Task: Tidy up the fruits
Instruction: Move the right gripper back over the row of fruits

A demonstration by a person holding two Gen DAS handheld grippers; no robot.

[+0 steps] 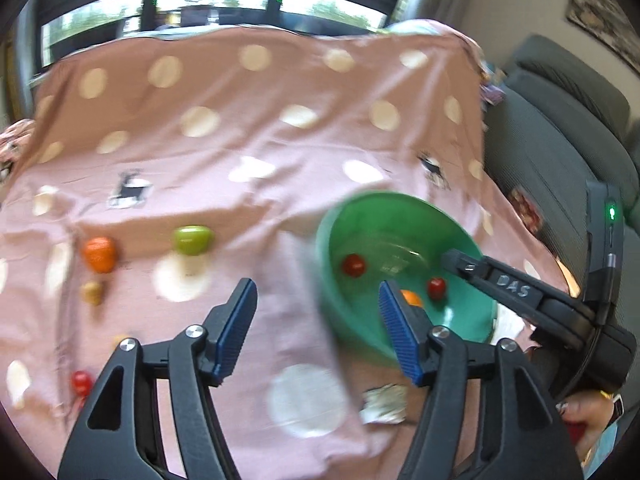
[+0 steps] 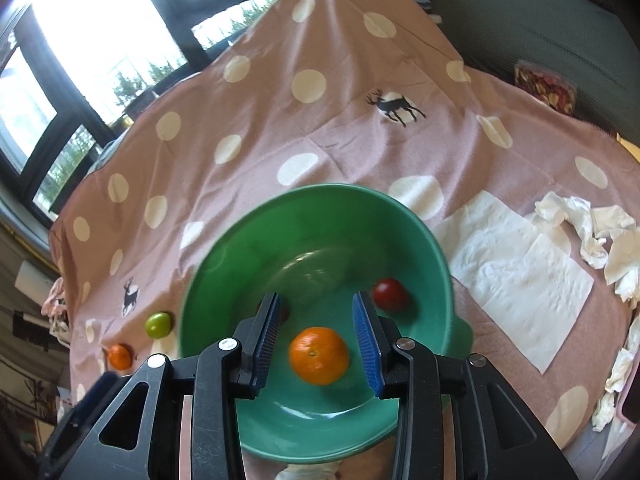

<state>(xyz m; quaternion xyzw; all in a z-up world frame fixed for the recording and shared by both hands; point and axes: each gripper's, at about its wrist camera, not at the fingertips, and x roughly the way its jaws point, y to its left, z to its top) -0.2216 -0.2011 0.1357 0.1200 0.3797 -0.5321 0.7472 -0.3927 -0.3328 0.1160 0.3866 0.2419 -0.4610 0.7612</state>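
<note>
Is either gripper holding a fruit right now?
No. The right gripper stands open over the orange lying in the green bowl; the left gripper is open and empty.

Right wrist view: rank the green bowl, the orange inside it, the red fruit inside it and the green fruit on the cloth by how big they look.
1. Round green plastic bowl
2. Orange
3. Dark red round fruit
4. Small green fruit

The last two look close; the green fruit lies farther off, so unsure.
</note>
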